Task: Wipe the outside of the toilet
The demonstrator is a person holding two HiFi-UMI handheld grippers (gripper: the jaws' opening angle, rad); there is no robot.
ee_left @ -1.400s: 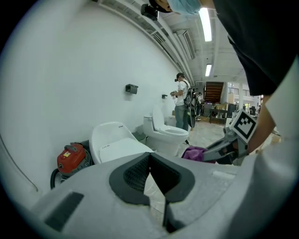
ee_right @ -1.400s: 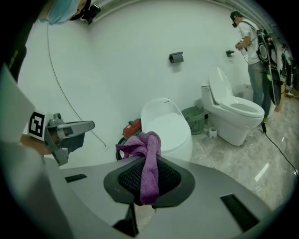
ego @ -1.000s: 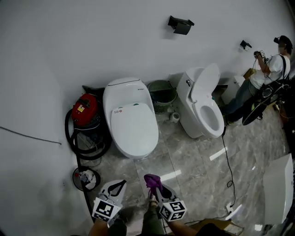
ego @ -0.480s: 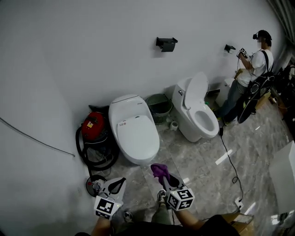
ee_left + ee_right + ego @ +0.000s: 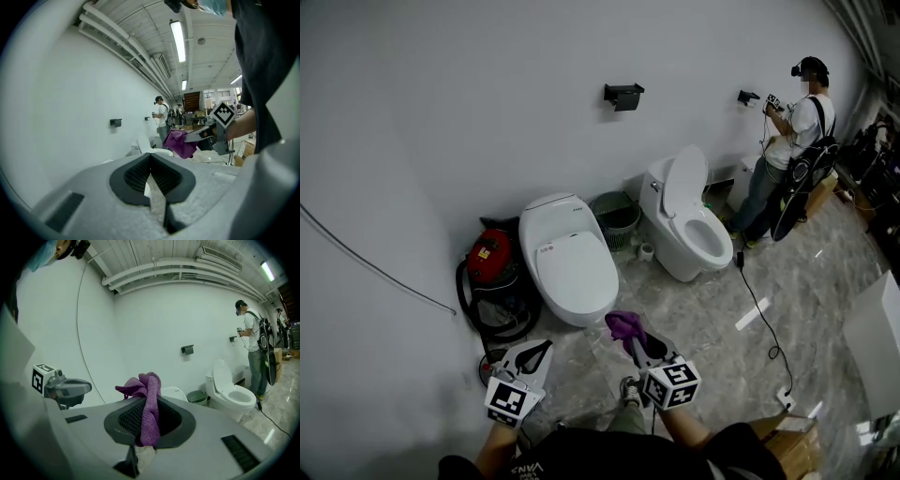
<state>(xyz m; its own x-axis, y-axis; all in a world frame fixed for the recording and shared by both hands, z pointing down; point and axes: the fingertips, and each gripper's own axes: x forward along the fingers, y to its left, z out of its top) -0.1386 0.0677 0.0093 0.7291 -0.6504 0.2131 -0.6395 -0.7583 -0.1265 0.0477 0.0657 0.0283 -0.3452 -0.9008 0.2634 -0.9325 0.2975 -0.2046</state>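
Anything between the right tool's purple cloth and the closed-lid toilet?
Nothing visible. Only bare floor tile lies between the purple cloth in the right tool and the closed-lid toilet; the red vacuum sits off to the side.

Count:
- 2 toilets: closed-lid toilet [image 5: 570,267] at 12 o'clock, open-lid toilet [image 5: 698,234] at 1
- 2 grippers: left gripper [image 5: 534,356], right gripper [image 5: 630,339]
- 1 purple cloth [image 5: 624,324]
- 1 red vacuum [image 5: 490,255] at 10
- 1 waste basket [image 5: 617,216] between the toilets
- 2 black wall brackets [image 5: 622,96]
- 1 person [image 5: 787,159] at 2
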